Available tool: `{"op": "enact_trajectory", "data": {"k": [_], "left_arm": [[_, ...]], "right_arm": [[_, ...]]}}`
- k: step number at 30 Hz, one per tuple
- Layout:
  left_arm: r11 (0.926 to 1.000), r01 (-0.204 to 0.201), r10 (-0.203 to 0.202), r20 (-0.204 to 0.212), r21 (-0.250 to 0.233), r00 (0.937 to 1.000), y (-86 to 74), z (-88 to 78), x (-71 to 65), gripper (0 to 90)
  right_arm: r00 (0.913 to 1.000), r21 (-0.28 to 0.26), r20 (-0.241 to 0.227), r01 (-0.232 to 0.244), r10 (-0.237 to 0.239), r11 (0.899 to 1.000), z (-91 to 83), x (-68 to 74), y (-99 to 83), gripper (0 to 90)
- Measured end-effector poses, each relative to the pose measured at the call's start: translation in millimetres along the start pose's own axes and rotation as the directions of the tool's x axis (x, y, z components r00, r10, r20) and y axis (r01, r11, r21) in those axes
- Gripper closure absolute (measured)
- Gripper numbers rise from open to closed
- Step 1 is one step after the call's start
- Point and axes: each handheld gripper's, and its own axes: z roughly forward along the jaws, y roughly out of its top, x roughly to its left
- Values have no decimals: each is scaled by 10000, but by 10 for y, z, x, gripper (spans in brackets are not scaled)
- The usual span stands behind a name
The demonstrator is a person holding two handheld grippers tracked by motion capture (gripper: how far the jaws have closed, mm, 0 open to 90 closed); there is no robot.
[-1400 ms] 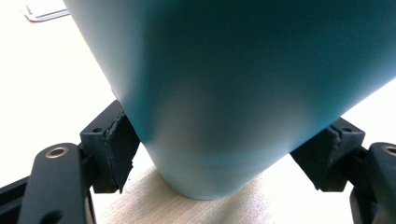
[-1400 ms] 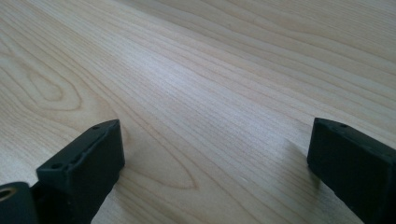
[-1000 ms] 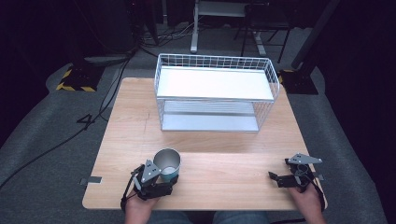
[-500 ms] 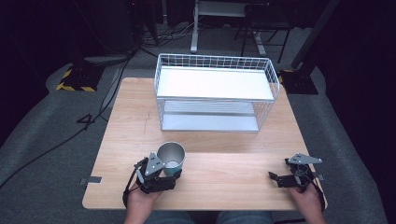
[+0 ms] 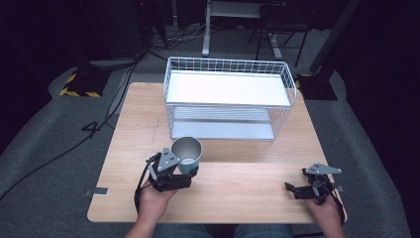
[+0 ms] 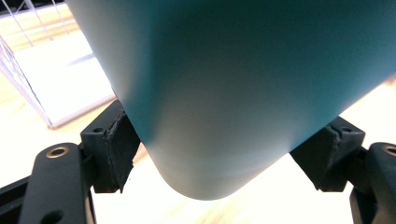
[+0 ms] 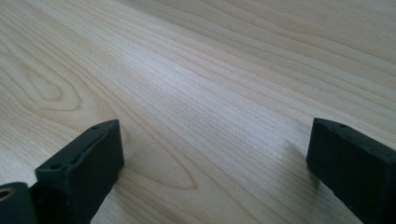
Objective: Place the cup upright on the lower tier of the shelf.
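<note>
A teal cup (image 5: 187, 153) with a metal inside hangs above the front left of the wooden table (image 5: 237, 193), mouth up. My left gripper (image 5: 179, 171) is shut on the cup's lower wall. In the left gripper view the cup (image 6: 224, 93) looms large between the two black pads (image 6: 119, 144), which press on its sides, its rounded bottom clear of the wood. My right gripper (image 5: 293, 191) rests low at the front right of the table, open. In the right gripper view its gripper (image 7: 210, 163) has bare wood between the wide-apart jaws.
A white wire basket rack (image 5: 228, 99) with two shelves stands at the back middle of the table, its open front facing me. In the left gripper view the rack's corner (image 6: 42, 79) lies up left of the cup. Dark floor with cables surrounds the table.
The left gripper has lifted the cup off the table and carried it a little forward and right, toward the rack. The right gripper has stayed put.
</note>
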Motion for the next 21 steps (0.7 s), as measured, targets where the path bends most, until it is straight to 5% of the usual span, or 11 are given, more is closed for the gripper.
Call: {"op": "enact_trajectory", "data": {"k": [21], "left_arm": [[9996,295,-295,210,12,9993,350,363,123,235]], "right_arm": [[10000,-7,-5,-17,17,10000,1,0,0,41]]}}
